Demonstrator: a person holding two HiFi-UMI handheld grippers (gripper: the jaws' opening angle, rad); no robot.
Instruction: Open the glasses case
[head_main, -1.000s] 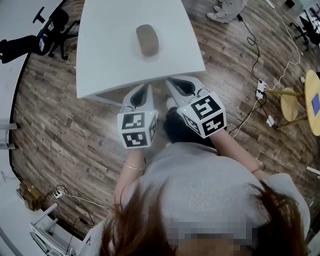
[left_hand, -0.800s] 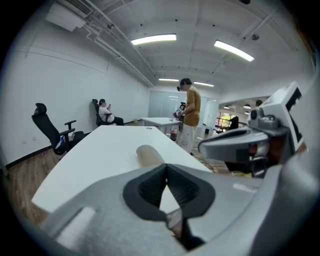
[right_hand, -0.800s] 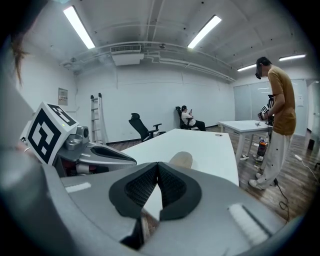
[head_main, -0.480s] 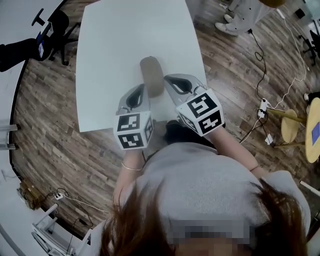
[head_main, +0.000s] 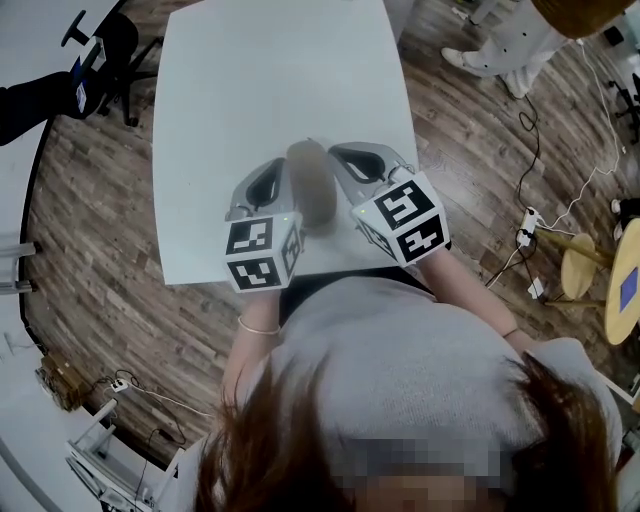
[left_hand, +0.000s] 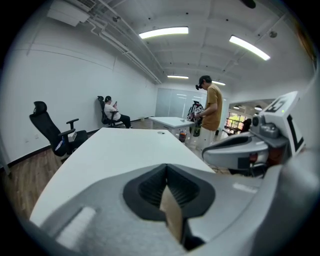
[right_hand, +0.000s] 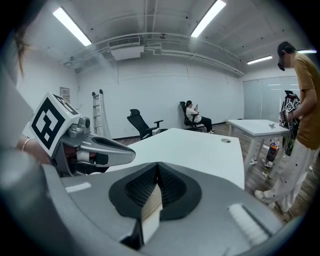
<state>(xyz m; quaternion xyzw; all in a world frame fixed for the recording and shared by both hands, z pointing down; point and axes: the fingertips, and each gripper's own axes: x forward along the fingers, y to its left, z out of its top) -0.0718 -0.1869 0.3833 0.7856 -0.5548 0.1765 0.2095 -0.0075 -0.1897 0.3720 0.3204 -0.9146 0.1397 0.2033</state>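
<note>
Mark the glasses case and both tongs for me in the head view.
glasses case (head_main: 312, 190), head view, middle of its top.
left tongs (head_main: 282, 164), head view, the closed tips.
right tongs (head_main: 336, 151), head view, the closed tips.

No legible text or number; left marker cube (head_main: 262, 252) and right marker cube (head_main: 402, 222) apparently bear only patterns.

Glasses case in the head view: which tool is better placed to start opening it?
Right, but only narrowly. The right tool and left tool, both shut, flank the glasses case on the table. The right's tip angles toward the case; the left lies alongside. Either must open first.
</note>
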